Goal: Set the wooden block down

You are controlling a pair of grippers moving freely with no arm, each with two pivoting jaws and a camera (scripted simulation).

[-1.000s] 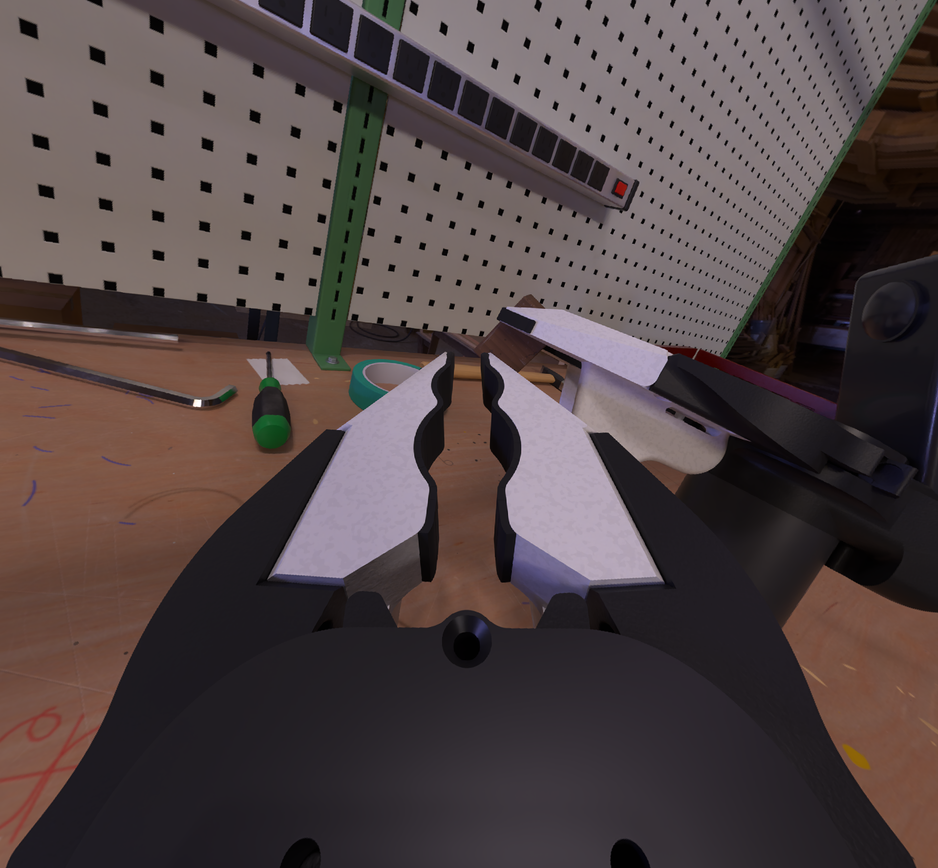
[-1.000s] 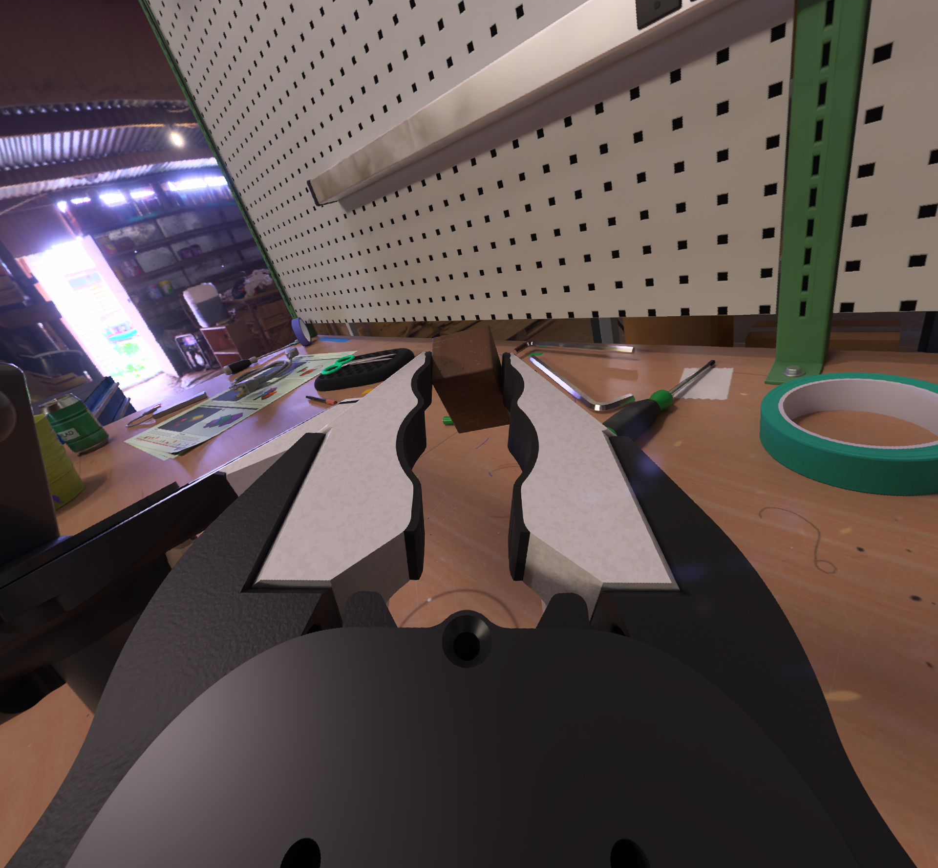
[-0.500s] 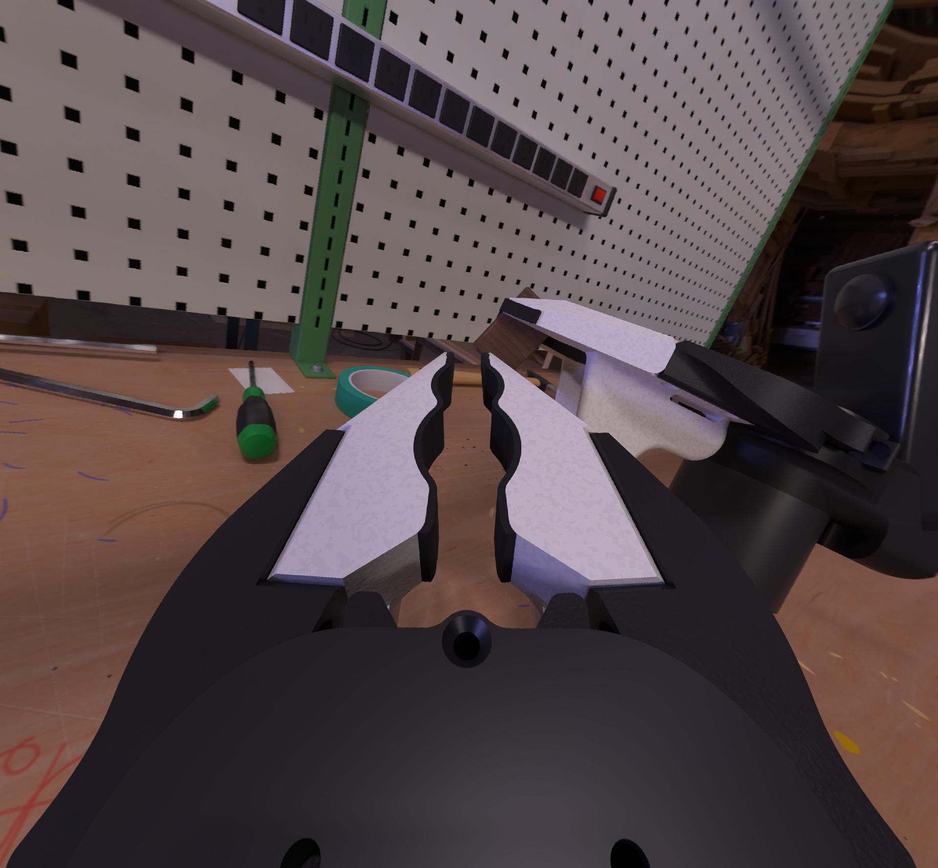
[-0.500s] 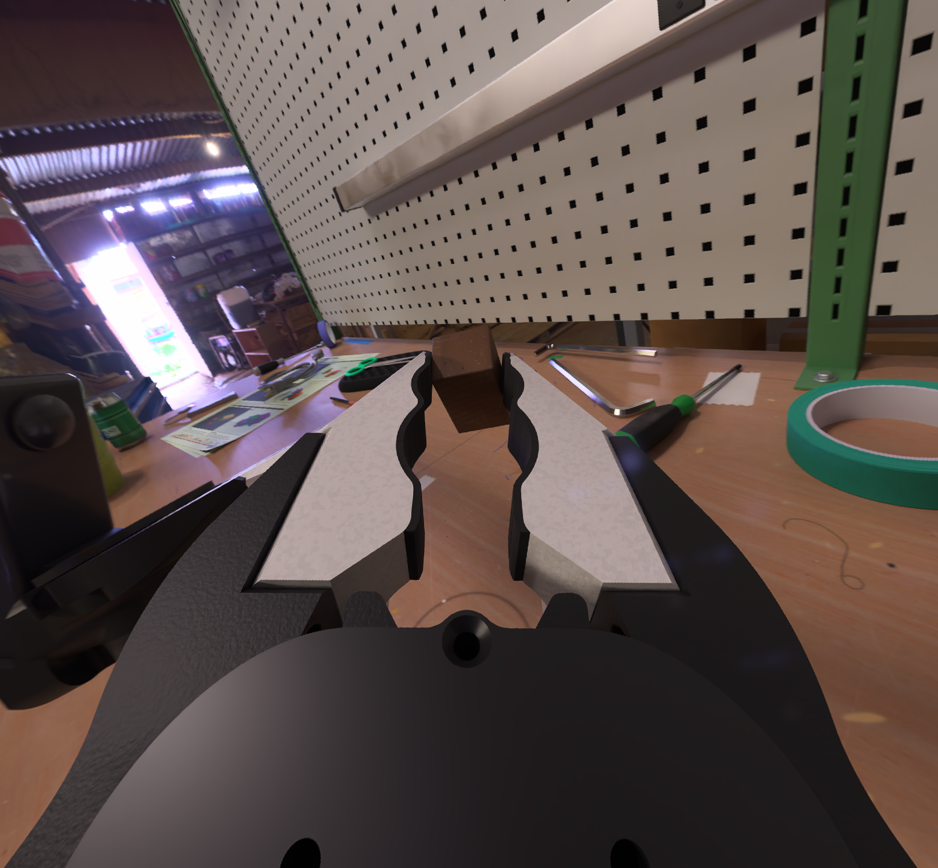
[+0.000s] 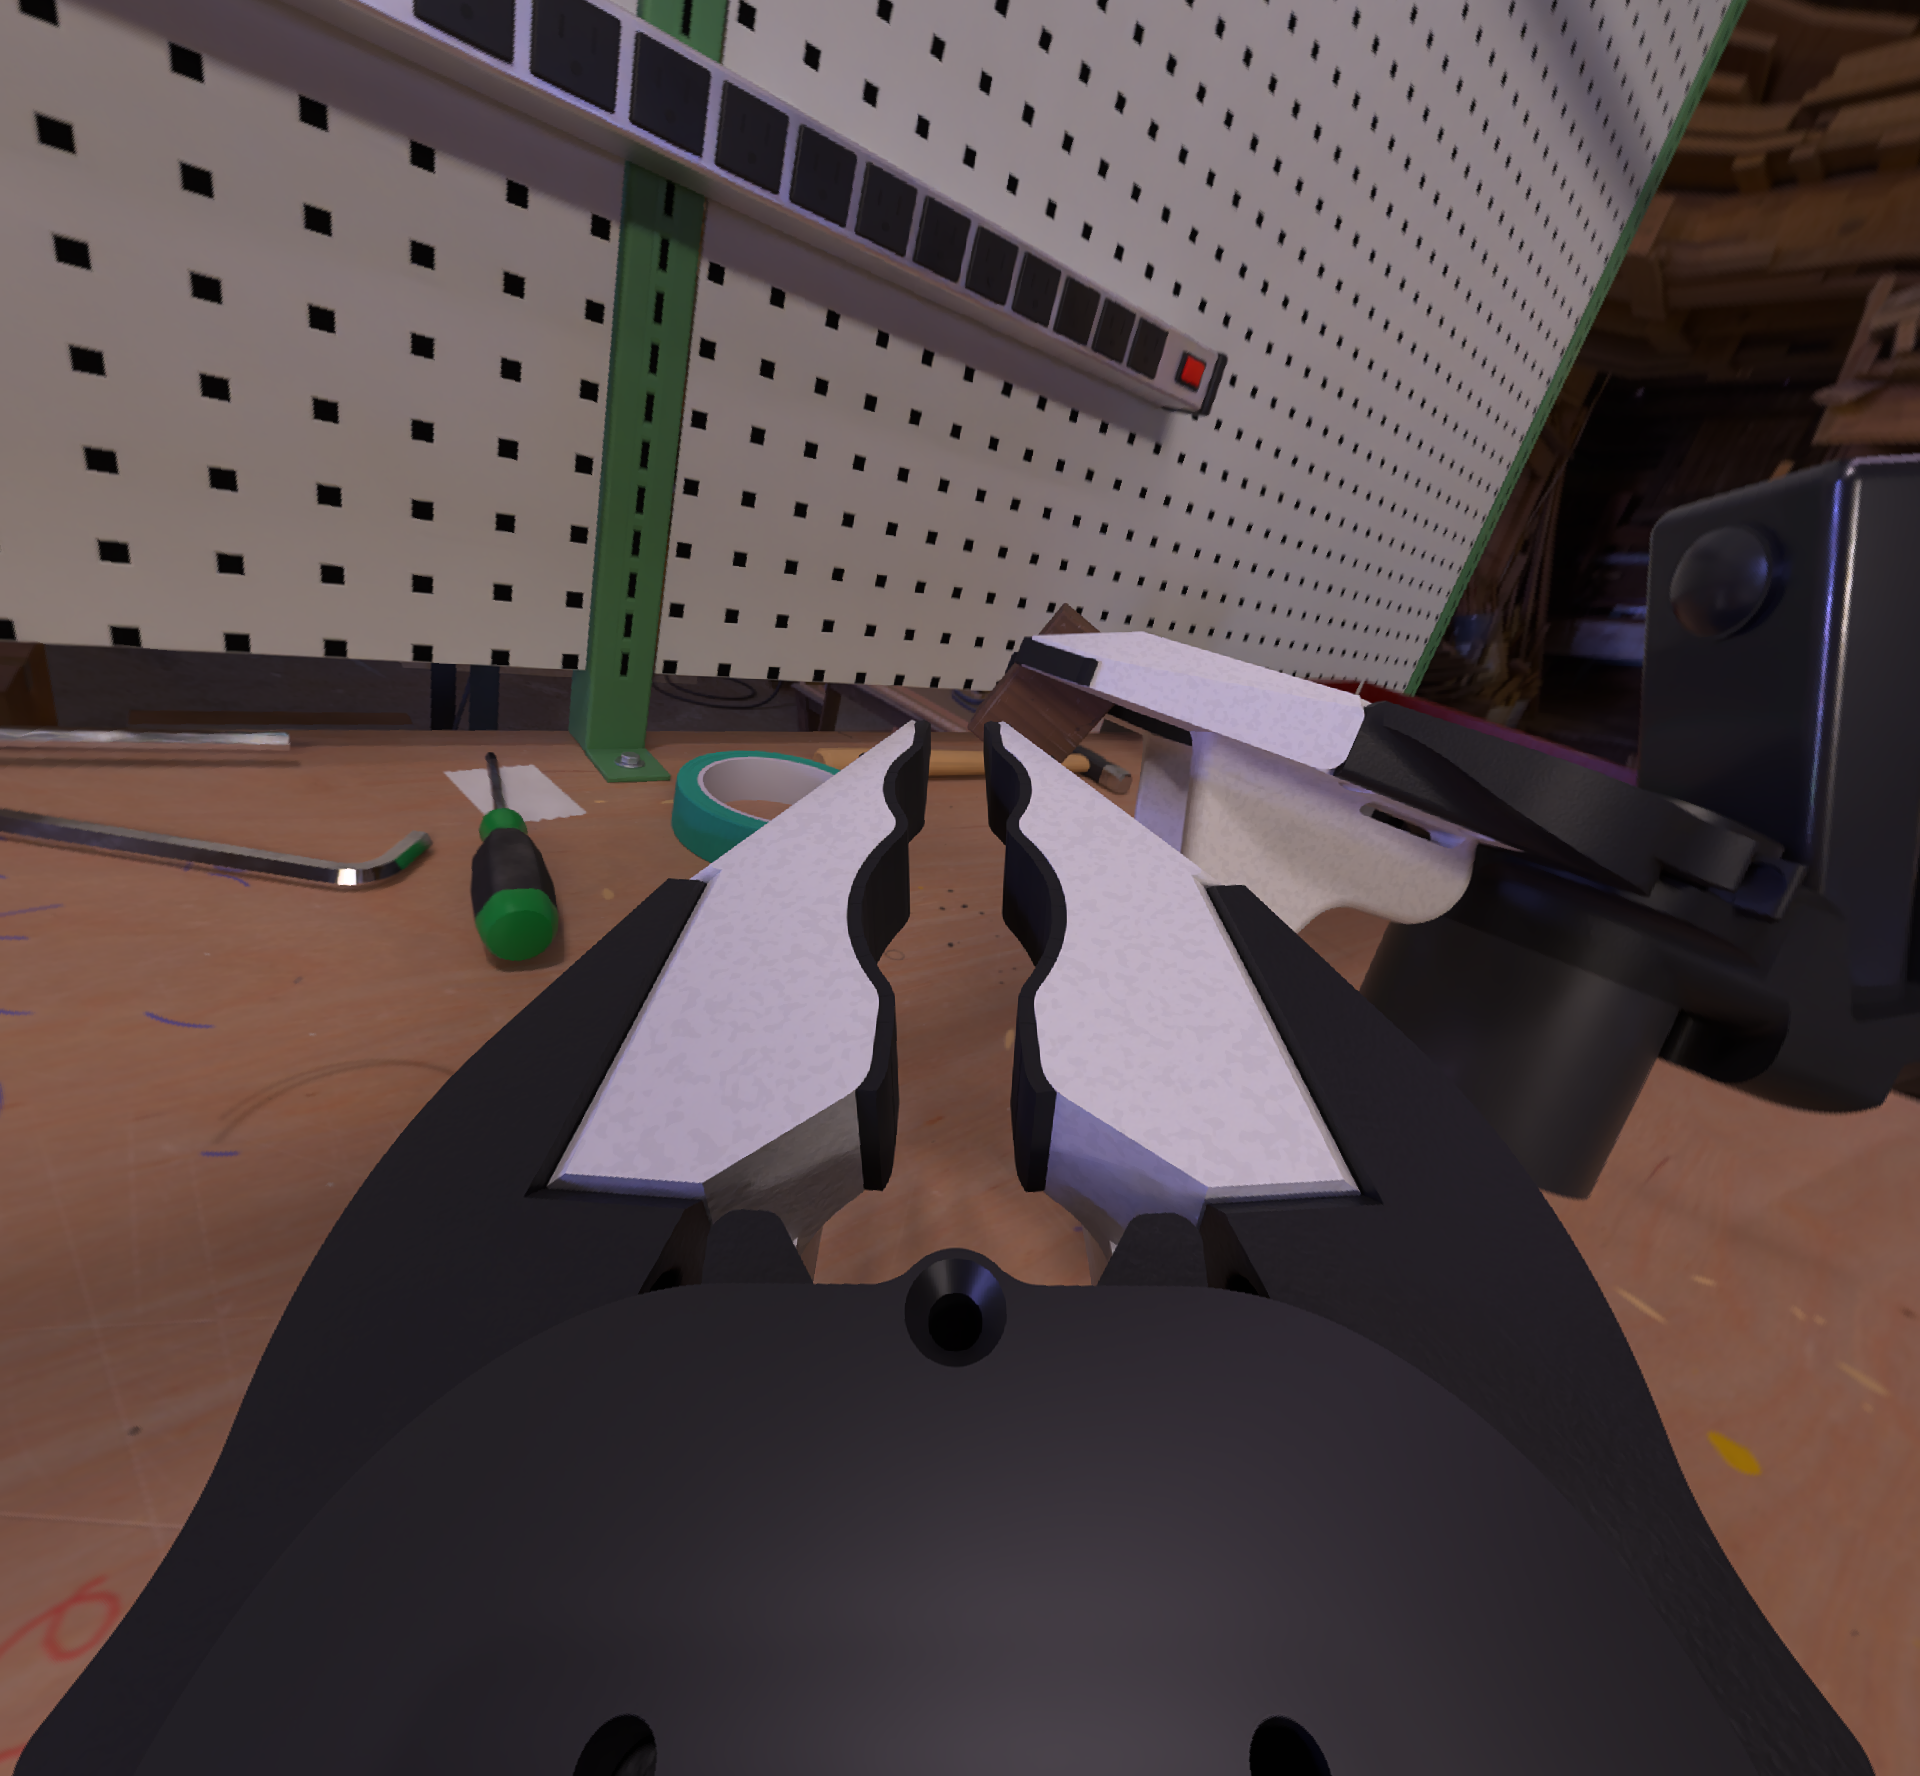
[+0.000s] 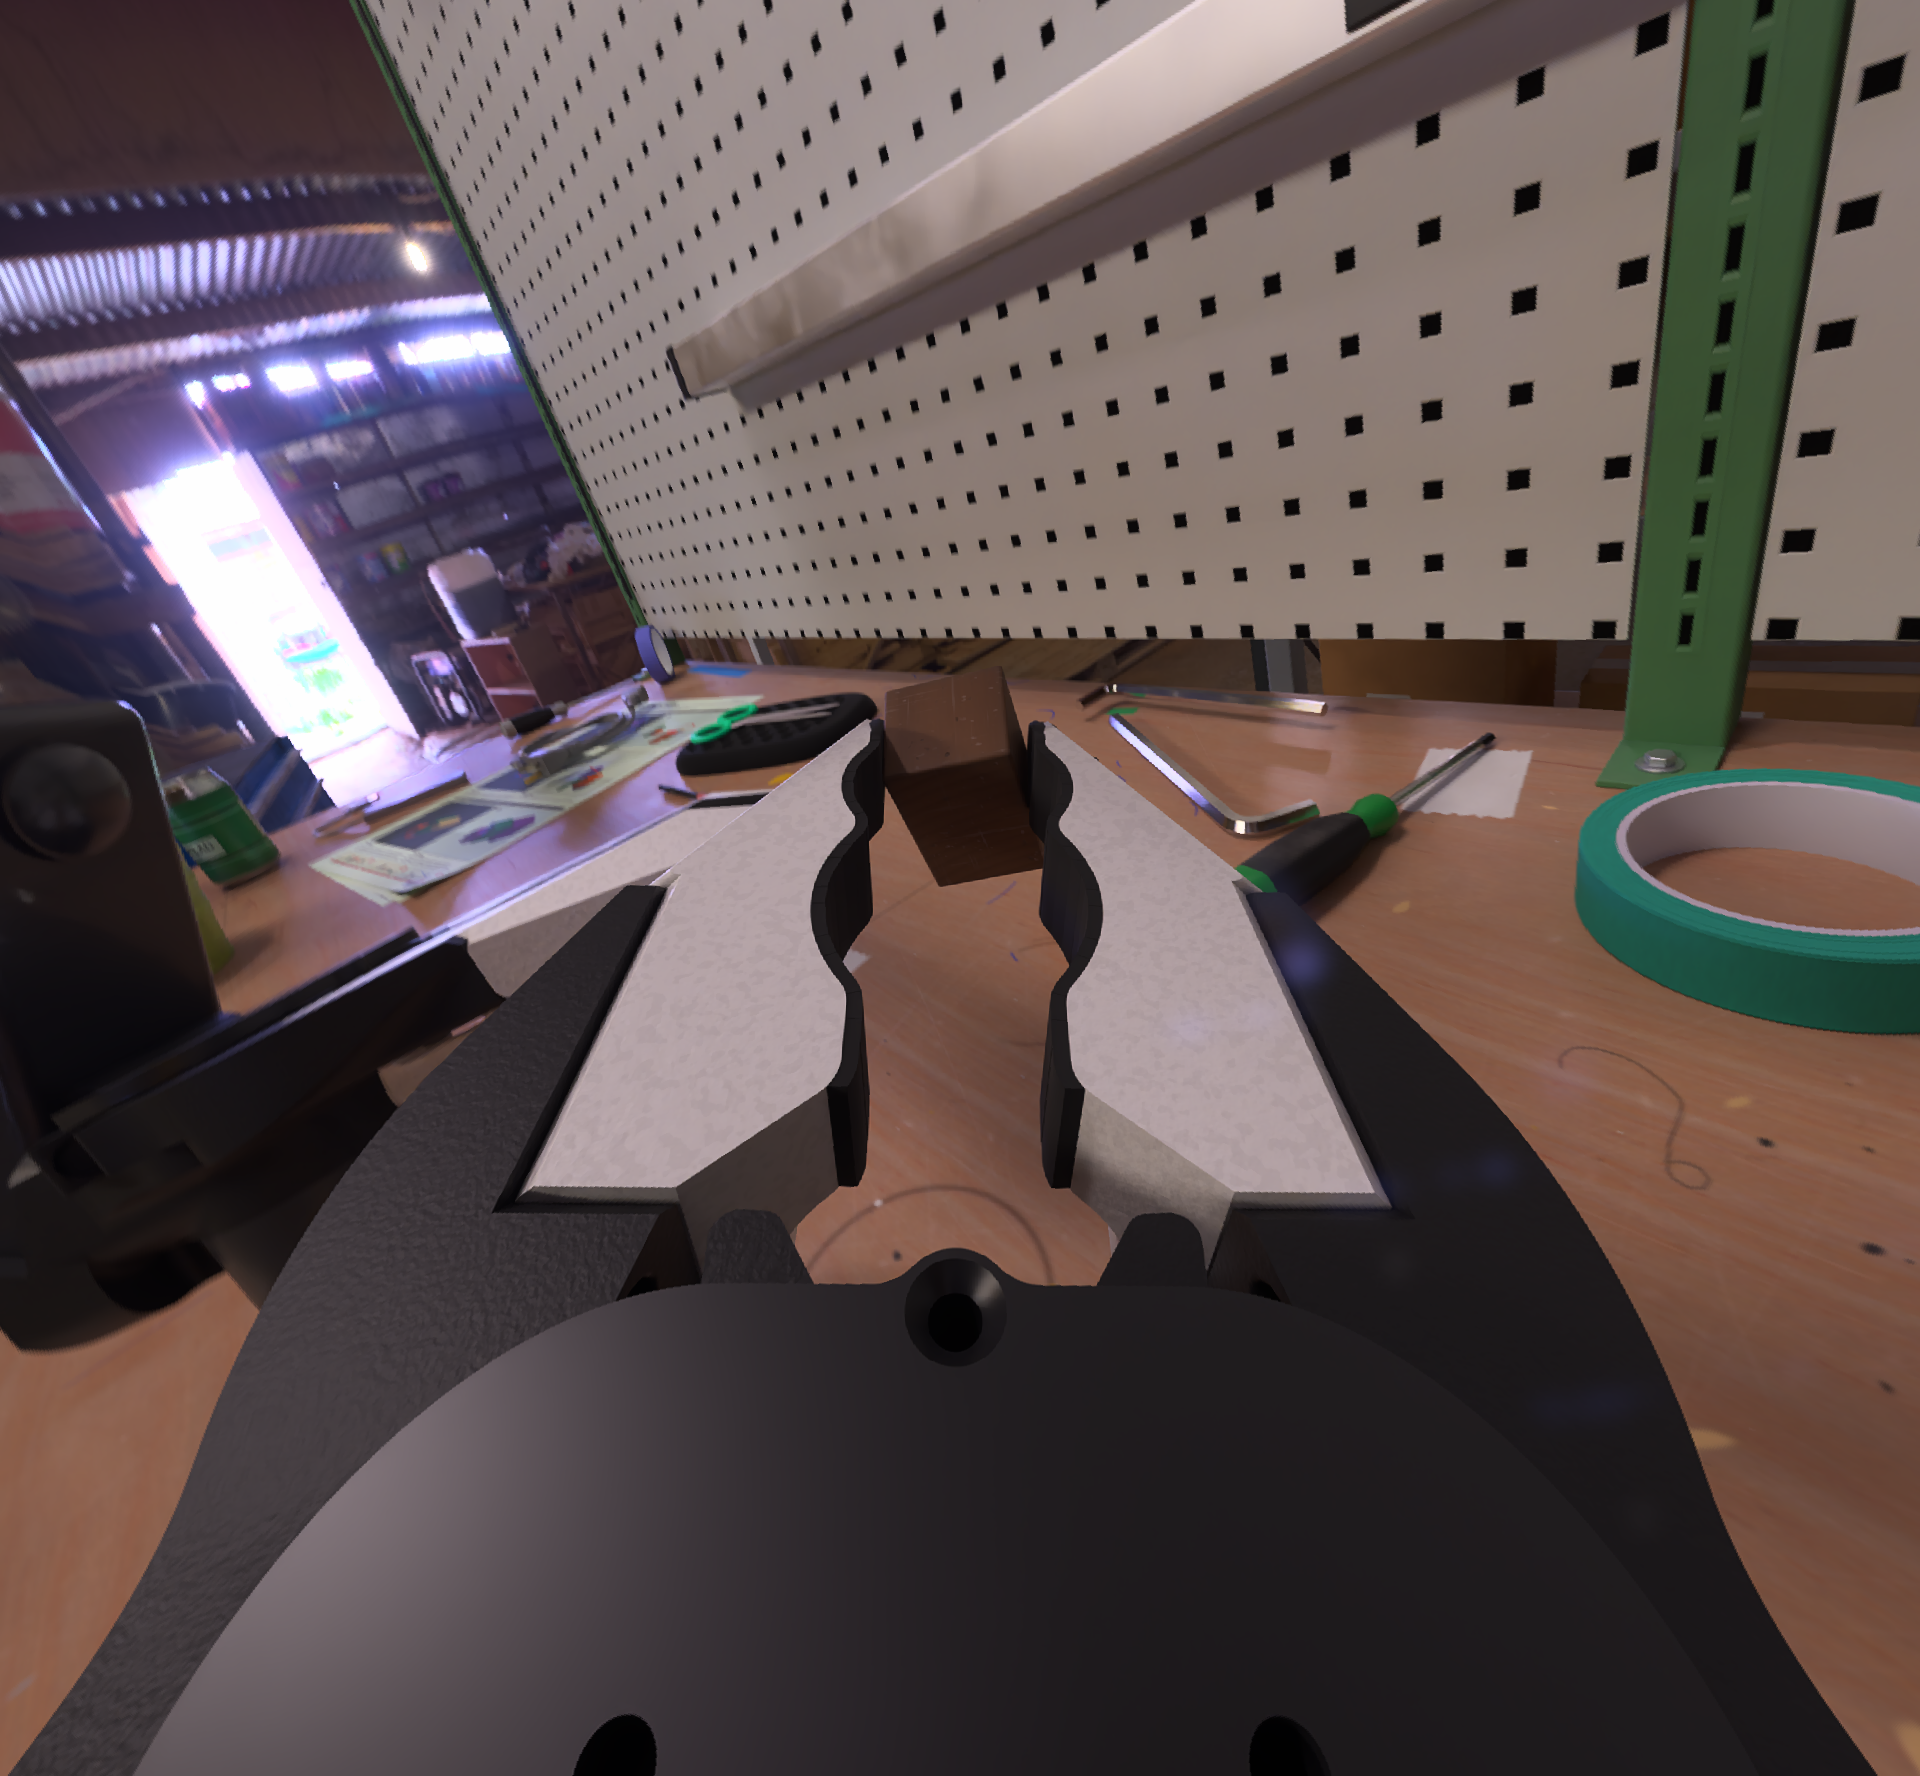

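The wooden block (image 6: 961,791) is a small dark brown cuboid. It is held tilted between my right gripper's (image 6: 956,739) fingertips, above the wooden bench (image 6: 1455,1155). In the left wrist view the block (image 5: 1044,713) shows under the right gripper's (image 5: 1039,698) upper finger, just right of and beyond my left fingertips. My left gripper (image 5: 951,739) is empty, its jaws a narrow gap apart, low over the bench. Whether the block touches the bench is hidden.
A green tape roll (image 6: 1756,895), a green-handled screwdriver (image 5: 509,879) and a hex key (image 5: 208,853) lie on the bench by the pegboard (image 5: 1039,376). A green upright (image 5: 644,376) stands behind. Papers, scissors and a black case (image 6: 774,734) lie far left.
Both views have drifted a little. The right gripper has kept its hold on the block and sits slightly nearer the left gripper. Neither gripper's jaw gap has changed.
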